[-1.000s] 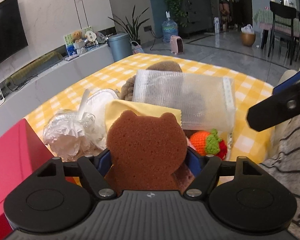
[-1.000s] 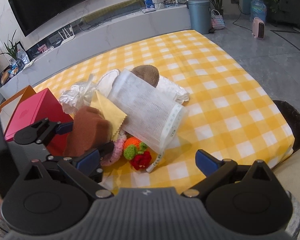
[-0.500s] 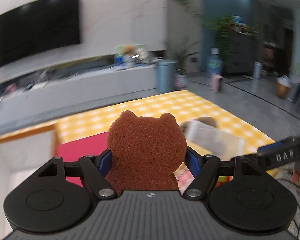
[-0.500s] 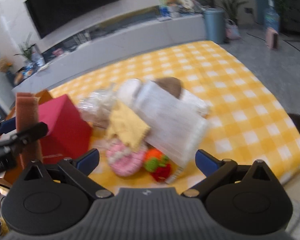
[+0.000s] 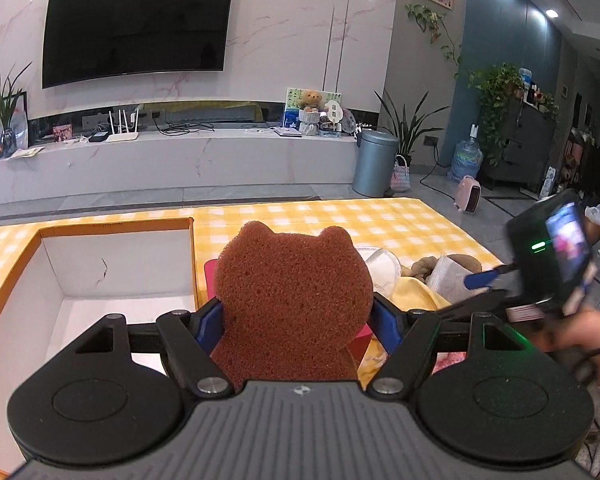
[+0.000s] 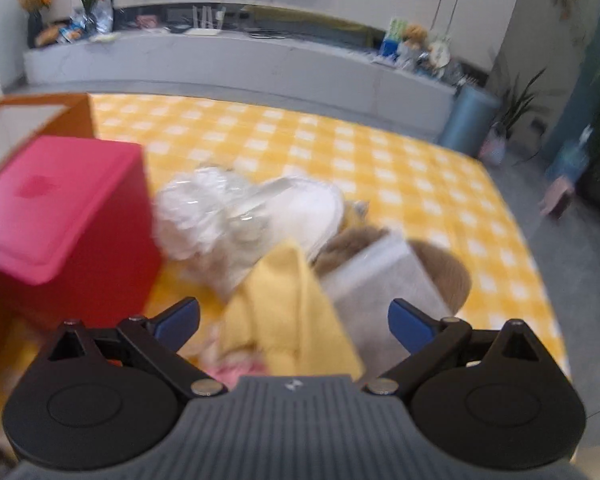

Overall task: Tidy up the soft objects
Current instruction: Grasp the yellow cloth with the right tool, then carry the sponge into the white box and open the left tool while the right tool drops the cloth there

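A brown bear-shaped sponge point(image 5: 296, 292) stands upright in my left gripper point(image 5: 298, 320), which is shut on it. It hangs just right of an open orange box with a white inside point(image 5: 116, 226). My right gripper point(image 6: 294, 320) hovers over the pile of soft things. Its jaws are closing, still wide apart. A yellow cloth point(image 6: 288, 312) lies below and between them, and the pads do not touch it. Beside the cloth are a bubble-wrap bag point(image 6: 384, 280), a brown plush point(image 6: 448, 272), crumpled clear plastic point(image 6: 196, 212) and a white pad point(image 6: 308, 208).
A red box with a pink lid point(image 6: 60, 208) stands left of the pile, next to the orange box. A pink knitted piece point(image 6: 236, 372) peeks out under the right gripper. The yellow checked cloth point(image 6: 380, 152) stretches far and right. A hand point(image 5: 580, 332) holds the right gripper.
The left gripper rose and swung left with the sponge, from over the pile to beside the open box. The right gripper moved in over the pile and rolled; the view is blurred.
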Demonstrator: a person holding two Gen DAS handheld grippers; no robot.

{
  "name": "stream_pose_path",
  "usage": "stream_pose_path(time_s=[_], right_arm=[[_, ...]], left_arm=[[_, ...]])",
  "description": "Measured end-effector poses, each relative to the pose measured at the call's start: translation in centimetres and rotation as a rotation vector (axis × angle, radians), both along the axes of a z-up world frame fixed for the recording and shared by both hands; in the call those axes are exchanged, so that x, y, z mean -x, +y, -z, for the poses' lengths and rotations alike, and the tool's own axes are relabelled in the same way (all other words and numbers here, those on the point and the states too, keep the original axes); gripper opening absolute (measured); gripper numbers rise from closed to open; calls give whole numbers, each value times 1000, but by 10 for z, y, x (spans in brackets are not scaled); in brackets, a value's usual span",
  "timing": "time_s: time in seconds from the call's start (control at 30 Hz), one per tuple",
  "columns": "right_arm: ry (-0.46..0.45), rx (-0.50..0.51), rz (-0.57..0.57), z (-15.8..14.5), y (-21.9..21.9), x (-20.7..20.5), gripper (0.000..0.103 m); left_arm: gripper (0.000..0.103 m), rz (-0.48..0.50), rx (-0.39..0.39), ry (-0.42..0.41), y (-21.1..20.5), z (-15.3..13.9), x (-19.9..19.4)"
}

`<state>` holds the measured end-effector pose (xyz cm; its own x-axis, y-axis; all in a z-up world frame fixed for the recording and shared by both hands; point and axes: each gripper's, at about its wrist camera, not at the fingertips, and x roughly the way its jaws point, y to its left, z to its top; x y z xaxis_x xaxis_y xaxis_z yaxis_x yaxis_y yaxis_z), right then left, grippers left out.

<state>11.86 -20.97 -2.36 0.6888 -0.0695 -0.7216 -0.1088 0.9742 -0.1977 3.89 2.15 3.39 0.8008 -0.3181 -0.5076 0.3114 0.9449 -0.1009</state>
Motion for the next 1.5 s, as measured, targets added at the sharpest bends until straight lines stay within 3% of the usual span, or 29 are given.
stream_pose_path(time_s=[0.2, 0.3, 0.33, 0.37, 0.4, 0.47, 0.63, 0.83, 0.93, 1.1, 1.33, 1.5], right_arm=[[-5, 100, -14, 22, 6, -5, 73], [-23, 87, -17, 22, 7, -3, 52], [-22, 76, -19, 22, 7, -3, 40], [-18, 72, -19, 22, 7, -3, 19], [-19, 78, -13, 22, 7, -3, 13], [-22, 67, -1, 20, 4, -1, 9], [-38, -76, 35, 7, -11, 13, 4], [-100, -392, 94, -13, -51, 37, 4], [-123, -490, 101, -18, -64, 43, 4], [-145, -517, 109, -22, -67, 45, 4], [-191, -496, 17, -43, -50, 56, 4], [-234, -577, -119, -82, -15, 70, 4]], left_arm=[[85, -4, 12, -4, 1, 2, 4], [85, -8, 16, -3, 2, 1, 5], [85, -5, 13, -2, 2, 1, 5], [85, -5, 5, -3, 2, 1, 5], [86, -7, -1, -6, 1, 0, 6], [86, -8, -4, -8, -1, 0, 7], [86, -15, -13, -12, -3, 2, 8], [85, -64, 67, 10, 7, -1, 5], [85, -75, 117, 22, 15, -2, 4], [85, -73, 119, 28, 19, -8, 2], [85, -96, 110, -30, 38, -25, 15], [85, -221, 96, -25, 62, -33, 13]])
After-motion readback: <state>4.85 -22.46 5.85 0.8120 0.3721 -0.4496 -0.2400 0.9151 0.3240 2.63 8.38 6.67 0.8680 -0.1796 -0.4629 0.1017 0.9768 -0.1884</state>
